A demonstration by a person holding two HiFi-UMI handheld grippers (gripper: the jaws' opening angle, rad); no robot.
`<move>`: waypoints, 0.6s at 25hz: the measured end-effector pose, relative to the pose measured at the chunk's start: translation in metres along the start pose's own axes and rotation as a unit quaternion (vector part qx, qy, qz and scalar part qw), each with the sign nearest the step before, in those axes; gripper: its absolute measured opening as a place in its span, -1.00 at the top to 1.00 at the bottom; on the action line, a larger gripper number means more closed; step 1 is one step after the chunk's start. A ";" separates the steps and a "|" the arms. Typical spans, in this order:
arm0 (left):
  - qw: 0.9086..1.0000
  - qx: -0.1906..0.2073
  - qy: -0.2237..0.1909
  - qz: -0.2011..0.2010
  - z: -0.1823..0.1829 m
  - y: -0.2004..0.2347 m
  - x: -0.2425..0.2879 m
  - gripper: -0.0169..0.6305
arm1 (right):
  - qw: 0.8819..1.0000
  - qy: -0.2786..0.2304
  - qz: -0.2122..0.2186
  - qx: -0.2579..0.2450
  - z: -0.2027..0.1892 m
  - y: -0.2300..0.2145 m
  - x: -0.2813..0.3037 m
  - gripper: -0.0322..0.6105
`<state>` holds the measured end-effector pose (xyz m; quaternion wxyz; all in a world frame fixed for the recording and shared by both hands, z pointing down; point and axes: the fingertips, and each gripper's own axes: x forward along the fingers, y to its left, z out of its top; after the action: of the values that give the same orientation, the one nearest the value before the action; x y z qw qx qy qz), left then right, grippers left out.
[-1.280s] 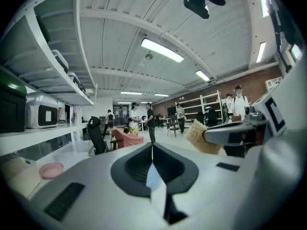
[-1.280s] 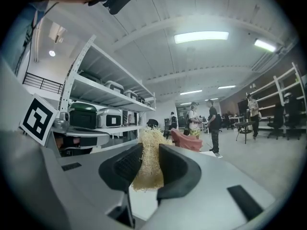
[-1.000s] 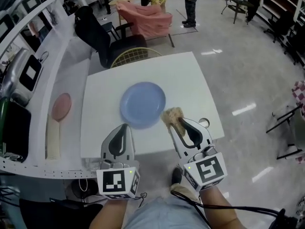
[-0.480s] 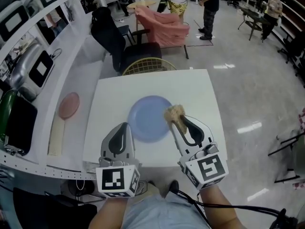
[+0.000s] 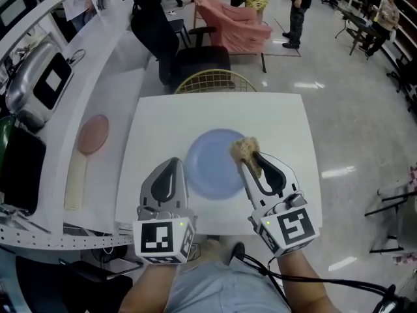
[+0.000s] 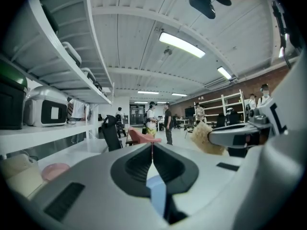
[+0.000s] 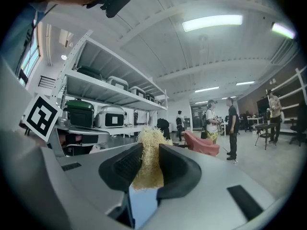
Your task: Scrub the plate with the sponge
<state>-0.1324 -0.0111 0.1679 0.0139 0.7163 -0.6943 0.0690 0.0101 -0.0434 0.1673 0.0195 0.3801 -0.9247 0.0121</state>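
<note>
While a pink disc (image 5: 94, 134) lies on the white counter (image 5: 111, 109) well left of the blue plate (image 5: 208, 168), the plate itself sits near the middle of a square white table (image 5: 280, 122).

Just left of the plate's left rim hangs the left gripper (image 5: 171, 165), over the table's front part. Its jaws are pressed together with nothing between them.

At the plate's right rim is the tan, stringy sponge (image 5: 245, 149), clamped between the jaws of the right gripper (image 5: 251, 158). Whether the sponge touches the plate cannot be told.

Bare table top lies open beyond the plate and to its right, with a narrower strip in front of it. Behind the plate, a wire chair (image 5: 205, 80) stands at the table's far edge. Shiny floor (image 5: 365, 142) spreads to the right of the plate, past the table's edge.
</note>
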 end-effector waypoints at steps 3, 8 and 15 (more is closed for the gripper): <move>1.000 -0.008 0.021 -0.010 -0.018 0.014 0.019 0.90 | 1.000 0.019 -0.006 0.006 -0.016 0.000 0.021 0.56; 0.996 -0.028 0.070 -0.038 -0.059 0.023 0.046 0.90 | 0.997 0.073 -0.024 0.032 -0.055 -0.003 0.044 0.56; 0.988 -0.057 0.129 -0.060 -0.119 0.031 0.086 0.90 | 0.993 0.107 -0.015 0.054 -0.106 -0.002 0.081 0.56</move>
<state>-0.1699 -0.0841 0.2935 0.1481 0.7395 -0.6455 0.1205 -0.0428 -0.0980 0.2771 0.0975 0.3906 -0.9096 0.1022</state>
